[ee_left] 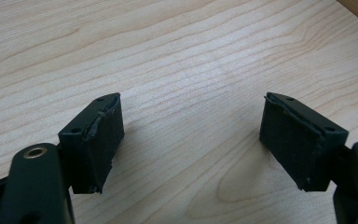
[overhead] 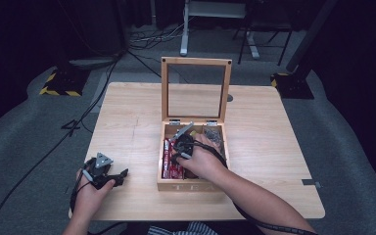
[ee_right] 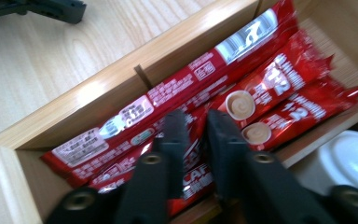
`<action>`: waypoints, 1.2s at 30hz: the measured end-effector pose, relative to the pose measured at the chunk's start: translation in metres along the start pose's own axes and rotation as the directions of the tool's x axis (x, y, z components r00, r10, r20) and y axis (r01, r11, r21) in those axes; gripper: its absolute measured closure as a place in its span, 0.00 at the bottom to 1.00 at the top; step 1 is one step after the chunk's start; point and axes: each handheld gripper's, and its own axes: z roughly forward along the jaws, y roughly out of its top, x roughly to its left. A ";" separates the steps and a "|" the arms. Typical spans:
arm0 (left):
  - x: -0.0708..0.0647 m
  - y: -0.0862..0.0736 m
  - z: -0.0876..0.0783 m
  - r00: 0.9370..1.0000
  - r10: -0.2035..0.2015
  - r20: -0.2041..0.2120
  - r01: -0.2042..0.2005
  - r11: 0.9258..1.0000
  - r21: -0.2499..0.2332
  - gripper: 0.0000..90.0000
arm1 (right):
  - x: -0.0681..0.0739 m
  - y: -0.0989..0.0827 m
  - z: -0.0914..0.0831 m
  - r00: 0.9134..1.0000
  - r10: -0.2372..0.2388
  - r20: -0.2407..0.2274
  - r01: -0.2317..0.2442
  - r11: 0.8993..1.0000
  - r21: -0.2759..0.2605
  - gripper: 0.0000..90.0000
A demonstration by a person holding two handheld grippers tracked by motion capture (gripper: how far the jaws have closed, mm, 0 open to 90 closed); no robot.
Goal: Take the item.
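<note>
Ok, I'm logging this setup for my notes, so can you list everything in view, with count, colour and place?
wooden tea box: one, light wood, near middle of the table, glass-paned lid standing open
instant coffee sachets: several, red, lying in the box's left compartment
white item: one, in the neighbouring compartment; cannot tell what it is
dark items: grey, in the box's right rear compartment; too small to identify
table: one, light wood
desk and chair legs: pale and dark, on the floor behind the table
left gripper: black, jaws open over bare table
right gripper: black, jaws nearly together on a red sachet in the box
</note>
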 end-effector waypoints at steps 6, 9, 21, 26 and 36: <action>0.000 0.000 0.000 1.000 -0.001 0.000 0.001 1.000 0.000 0.24 | 0.001 -0.001 -0.001 1.000 0.001 0.000 -0.001 1.000 -0.007 0.98; 0.000 0.000 0.000 1.000 0.003 0.001 -0.003 1.000 0.001 0.24 | 0.001 -0.002 -0.002 1.000 0.007 -0.005 -0.007 1.000 -0.023 0.98; 0.000 0.001 0.001 1.000 0.003 0.005 -0.004 1.000 0.002 0.23 | -0.001 -0.001 -0.028 0.999 0.020 -0.042 -0.026 0.989 -0.145 0.98; 0.000 0.002 0.002 1.000 0.007 0.003 -0.007 1.000 0.009 0.21 | -0.001 0.000 -0.039 0.999 0.008 -0.043 -0.015 0.984 -0.177 0.98; 0.000 0.006 0.008 0.998 0.041 0.043 -0.042 0.998 0.039 0.06 | -0.007 -0.009 -0.068 1.000 0.014 -0.021 -0.019 0.972 -0.232 0.98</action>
